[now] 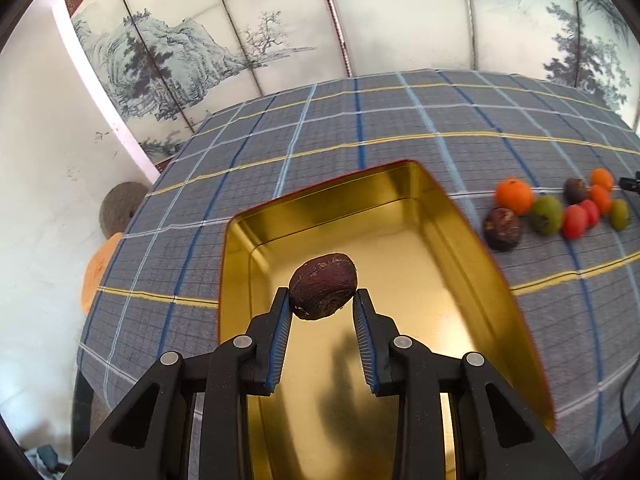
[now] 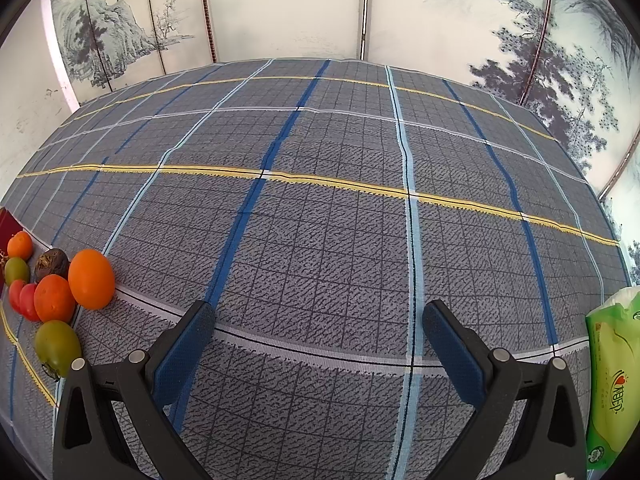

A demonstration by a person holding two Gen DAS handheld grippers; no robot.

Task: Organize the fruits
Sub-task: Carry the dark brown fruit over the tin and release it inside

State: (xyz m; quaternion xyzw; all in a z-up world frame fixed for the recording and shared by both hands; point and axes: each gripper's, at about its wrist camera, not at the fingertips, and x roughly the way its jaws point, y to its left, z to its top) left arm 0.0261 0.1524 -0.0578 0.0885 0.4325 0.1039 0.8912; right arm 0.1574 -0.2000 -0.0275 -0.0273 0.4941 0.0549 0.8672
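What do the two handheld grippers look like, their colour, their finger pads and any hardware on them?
The left gripper and the right gripper look alike: matte black plastic linkage arms with triangular cut-outs, joined by round silver pivot pins. Each finger carries a blue pad; the left gripper's finger pads show fine ribbing along their edges, and the right gripper's finger pads have a grainy blue face. No cables, markings or sleeves show.

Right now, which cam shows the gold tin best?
Left wrist: the gold tin fills the centre, open, beneath the left claw holding a passion fruit. Right wrist shows only a dark red sliver at its left edge.
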